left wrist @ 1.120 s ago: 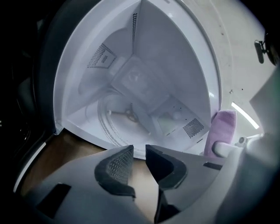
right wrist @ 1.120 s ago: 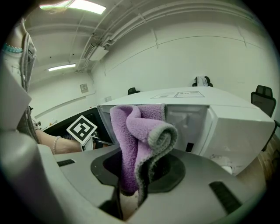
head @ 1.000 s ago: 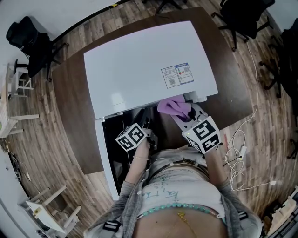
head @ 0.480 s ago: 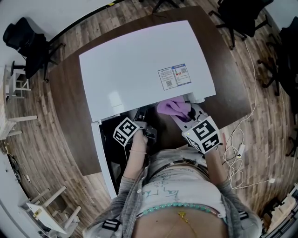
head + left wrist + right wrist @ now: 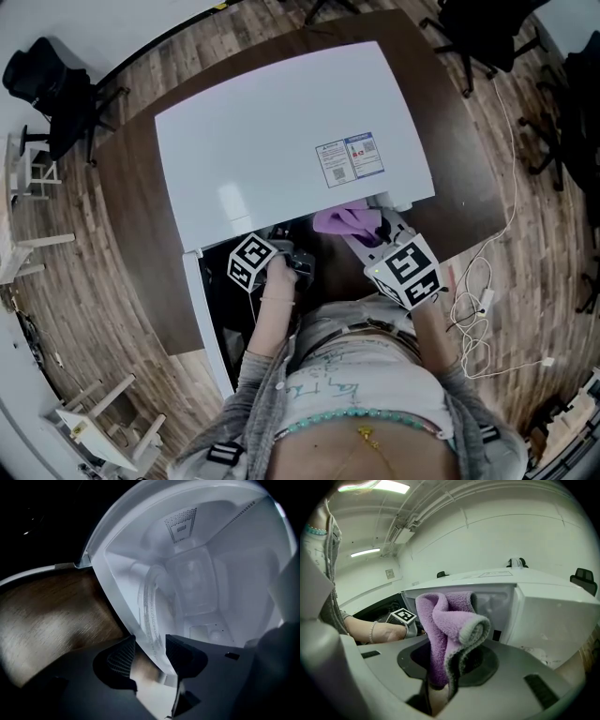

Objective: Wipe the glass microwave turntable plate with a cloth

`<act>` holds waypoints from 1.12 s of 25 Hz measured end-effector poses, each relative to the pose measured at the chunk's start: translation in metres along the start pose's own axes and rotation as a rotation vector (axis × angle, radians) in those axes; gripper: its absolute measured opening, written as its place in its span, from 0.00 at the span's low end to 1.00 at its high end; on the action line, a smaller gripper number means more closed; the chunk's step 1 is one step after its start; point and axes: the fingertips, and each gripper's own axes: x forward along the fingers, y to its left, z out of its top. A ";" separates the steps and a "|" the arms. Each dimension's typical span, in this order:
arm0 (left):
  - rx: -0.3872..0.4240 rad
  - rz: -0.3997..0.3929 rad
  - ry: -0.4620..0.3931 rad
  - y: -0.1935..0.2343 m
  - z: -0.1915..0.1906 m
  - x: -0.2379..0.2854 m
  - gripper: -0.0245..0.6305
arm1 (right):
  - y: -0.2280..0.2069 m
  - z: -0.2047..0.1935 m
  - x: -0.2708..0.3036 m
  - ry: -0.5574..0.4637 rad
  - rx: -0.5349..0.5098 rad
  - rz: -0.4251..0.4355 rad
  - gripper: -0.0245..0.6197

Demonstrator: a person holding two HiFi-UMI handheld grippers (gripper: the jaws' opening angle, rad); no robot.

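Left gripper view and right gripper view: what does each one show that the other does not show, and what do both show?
Only the left gripper view: the glass turntable plate inside the microwave, and the jaws of the left gripper, which have just been opening, with the plate's near rim in the gap, not gripped. Only the right gripper view: the purple cloth clamped in the right gripper, the person's left hand and ceiling lights. Both: the white microwave.
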 end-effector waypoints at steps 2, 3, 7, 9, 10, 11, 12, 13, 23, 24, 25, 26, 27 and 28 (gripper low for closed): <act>-0.007 -0.003 0.004 0.000 0.000 0.001 0.36 | -0.001 -0.001 0.001 0.001 0.001 0.002 0.22; -0.012 -0.005 0.005 0.000 0.000 0.001 0.36 | -0.002 -0.001 0.001 0.001 0.002 0.003 0.22; -0.016 -0.009 0.011 0.000 -0.001 -0.002 0.34 | -0.001 0.000 0.002 0.004 0.001 0.009 0.22; -0.015 -0.014 0.012 0.000 -0.002 -0.003 0.32 | 0.000 -0.001 0.002 0.005 -0.001 0.009 0.22; -0.014 -0.017 0.013 -0.001 -0.002 -0.004 0.31 | 0.000 -0.001 0.002 0.005 -0.002 0.010 0.22; -0.014 -0.020 0.013 -0.001 -0.002 -0.004 0.30 | 0.000 -0.001 0.001 0.005 -0.002 0.010 0.22; -0.014 -0.022 0.013 -0.001 -0.003 -0.005 0.30 | 0.000 -0.001 0.001 0.004 -0.001 0.010 0.22; -0.013 -0.024 0.013 -0.001 -0.003 -0.005 0.29 | 0.000 -0.001 0.001 0.004 -0.001 0.010 0.22; -0.022 -0.077 0.014 -0.006 -0.003 -0.013 0.18 | 0.006 -0.004 -0.002 0.004 0.000 0.003 0.22; -0.022 -0.078 0.013 -0.006 -0.003 -0.014 0.18 | 0.006 -0.005 -0.003 0.005 0.001 0.002 0.22; -0.022 -0.077 0.012 -0.005 -0.003 -0.014 0.18 | 0.007 -0.005 -0.004 0.005 0.001 0.000 0.22; -0.022 -0.076 0.011 -0.005 -0.003 -0.015 0.18 | 0.007 -0.005 -0.004 0.006 0.001 -0.002 0.22; -0.022 -0.075 0.010 -0.004 -0.003 -0.015 0.18 | 0.007 -0.006 -0.005 0.007 0.001 -0.004 0.22; -0.020 -0.075 0.010 -0.004 -0.003 -0.016 0.17 | 0.007 -0.006 -0.006 0.007 0.001 -0.006 0.22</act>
